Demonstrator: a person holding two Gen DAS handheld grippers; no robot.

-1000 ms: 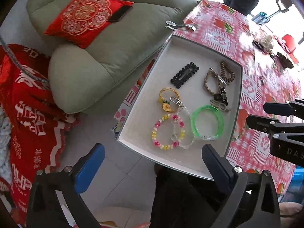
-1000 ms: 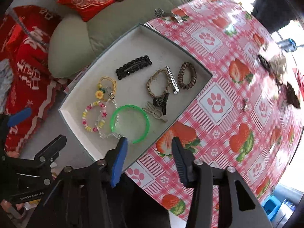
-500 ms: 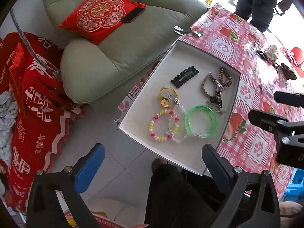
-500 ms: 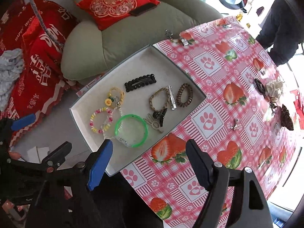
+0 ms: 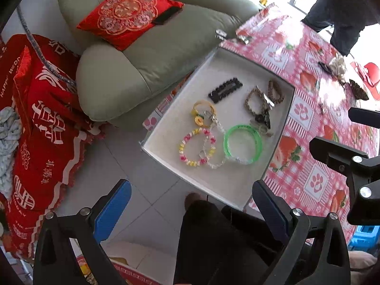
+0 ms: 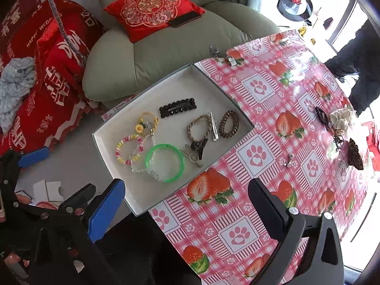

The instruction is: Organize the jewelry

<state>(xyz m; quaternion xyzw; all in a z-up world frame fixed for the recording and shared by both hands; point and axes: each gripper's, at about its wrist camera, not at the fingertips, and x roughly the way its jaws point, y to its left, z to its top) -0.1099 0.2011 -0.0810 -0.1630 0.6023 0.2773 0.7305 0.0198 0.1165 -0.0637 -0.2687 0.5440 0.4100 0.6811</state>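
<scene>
The white tray [image 6: 114, 128] sits at the corner of the surface [image 6: 273, 142], which is covered in a strawberry-and-paw cloth; the tray's near corner juts past the surface's edge over the tiled floor [image 5: 133, 166]. Beside that edge stands a green armchair [image 6: 166, 47] carrying a red cushion [image 6: 152, 7], leaving only a narrow gap on that side. The cloth to the right of the tray lies largely bare, with loose hair pieces [image 6: 342, 118] well away toward the far edge.

Inside the tray lie a green bangle [image 6: 165, 162], a beaded bracelet [image 6: 129, 149], a clear bead bracelet [image 5: 213, 159], a yellow flower tie [image 6: 146, 121], a black hair clip [image 6: 178, 108], a braided band [image 6: 199, 128] and a brown spiral tie [image 6: 229, 123].

Both tools point steeply down above the tray's near edge. The right tool [image 6: 186, 209] is opening, its jaws wide with nothing between them. The left tool [image 5: 190, 211] is likewise spread wide and holds nothing.
</scene>
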